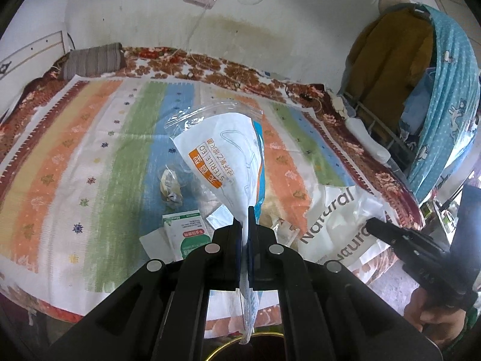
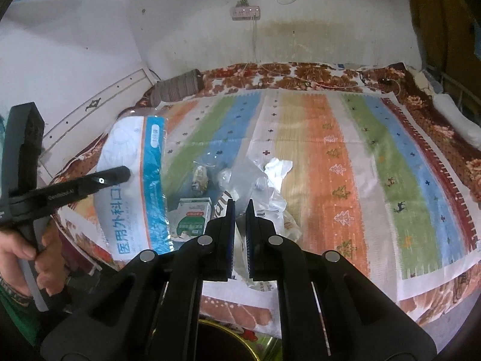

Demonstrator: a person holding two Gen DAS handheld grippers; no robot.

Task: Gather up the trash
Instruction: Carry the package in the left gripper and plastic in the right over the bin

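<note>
Bed covered by a striped mat [image 2: 303, 150] – bands of orange, green, blue and yellow with small tree and star figures. Under it lay a red-brown floral blanket [image 1: 240, 73], showing along the far edge. A grey striped pillow [image 1: 93, 60] sat at the far left corner by the white wall. A pink power strip [image 2: 245, 12] hung on that wall, its cord trailing down to the bed. Blue patterned cloth [image 1: 451, 105] draped a metal rack at the right.
</note>
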